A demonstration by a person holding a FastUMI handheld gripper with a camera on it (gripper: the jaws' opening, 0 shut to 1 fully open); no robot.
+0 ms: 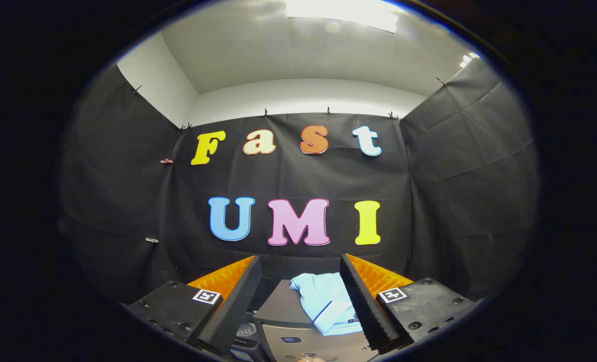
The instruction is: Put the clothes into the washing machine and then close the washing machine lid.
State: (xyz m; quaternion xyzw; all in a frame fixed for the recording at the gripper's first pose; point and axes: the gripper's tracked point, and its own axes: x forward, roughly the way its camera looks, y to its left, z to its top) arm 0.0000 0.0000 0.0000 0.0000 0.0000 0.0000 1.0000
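A light blue garment (326,301) with a dark trim line lies on top of the washing machine (288,327), draped over its dark lid (278,306) and down its front. My gripper (301,296) is open, its two fingers spread wide. The garment sits ahead of and between the fingers, closer to the right finger (361,301), which hides part of it. Nothing is held. The machine's grey front panel shows low between the fingers.
The booth's black cloth walls (454,201) close in behind and on both sides of the machine. A white wall and ceiling with a bright light (341,12) rise above the cloth.
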